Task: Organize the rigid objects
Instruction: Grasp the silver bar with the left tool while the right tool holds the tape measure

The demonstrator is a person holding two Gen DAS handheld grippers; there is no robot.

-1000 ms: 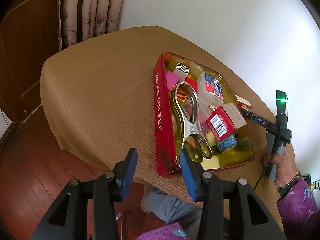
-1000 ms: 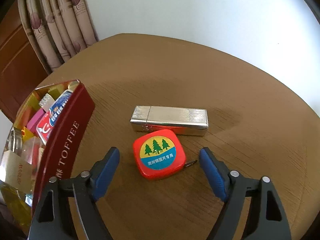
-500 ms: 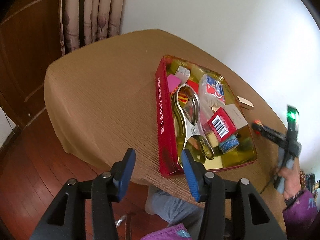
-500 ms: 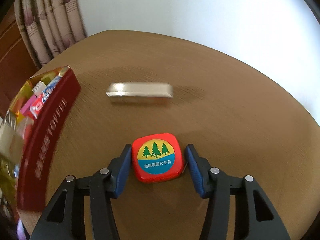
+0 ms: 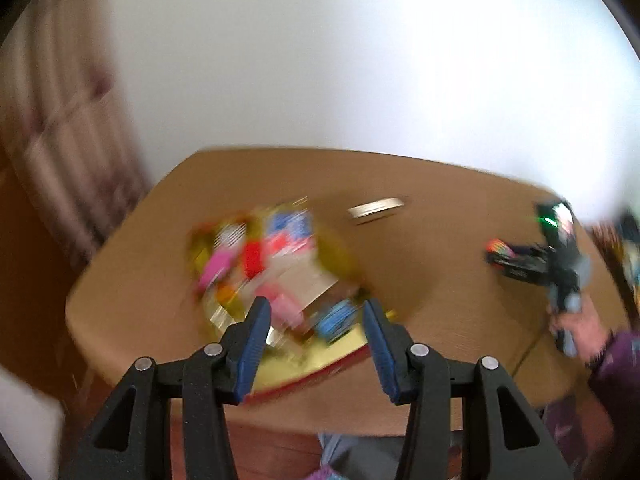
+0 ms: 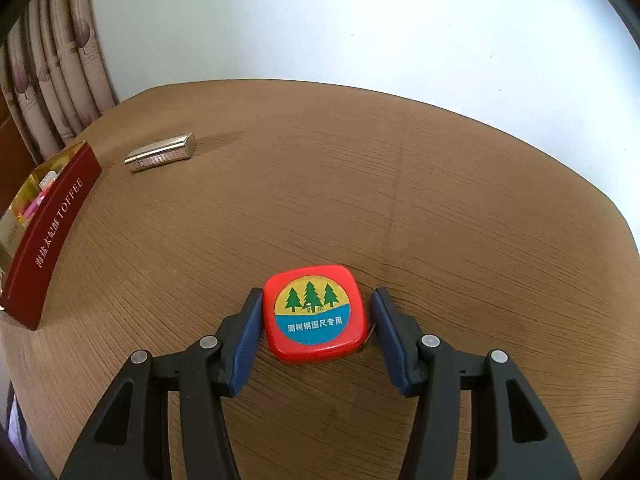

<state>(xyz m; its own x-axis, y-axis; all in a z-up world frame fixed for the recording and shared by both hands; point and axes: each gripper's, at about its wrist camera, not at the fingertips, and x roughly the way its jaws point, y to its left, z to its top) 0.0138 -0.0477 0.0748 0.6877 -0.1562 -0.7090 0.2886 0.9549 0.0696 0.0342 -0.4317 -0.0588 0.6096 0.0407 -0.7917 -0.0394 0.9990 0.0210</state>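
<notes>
A red square tape measure (image 6: pixel 314 314) with a tree label sits between the blue pads of my right gripper (image 6: pixel 317 297), which is shut on it low over the brown tablecloth. The left pad presses its side; the right pad meets its small metal tab. In the blurred left wrist view, my left gripper (image 5: pixel 314 308) hangs open over the near end of the red toffee tin (image 5: pixel 320 372), nothing between its fingers. The tin holds several small coloured items. That tin (image 6: pixel 56 224) also shows at the left of the right wrist view.
A ribbed silver case (image 6: pixel 162 152) lies on the cloth beside the tin's far end; it appears as a pale streak (image 5: pixel 374 210) in the left wrist view. A person's hand (image 5: pixel 576 320) holds the other gripper at the right. Curtains (image 6: pixel 60 80) hang behind the round table.
My right gripper closed on the tape measure and carried it away from the silver case, toward the right. My left gripper swung and rolled over the tin's near end; its view blurred.
</notes>
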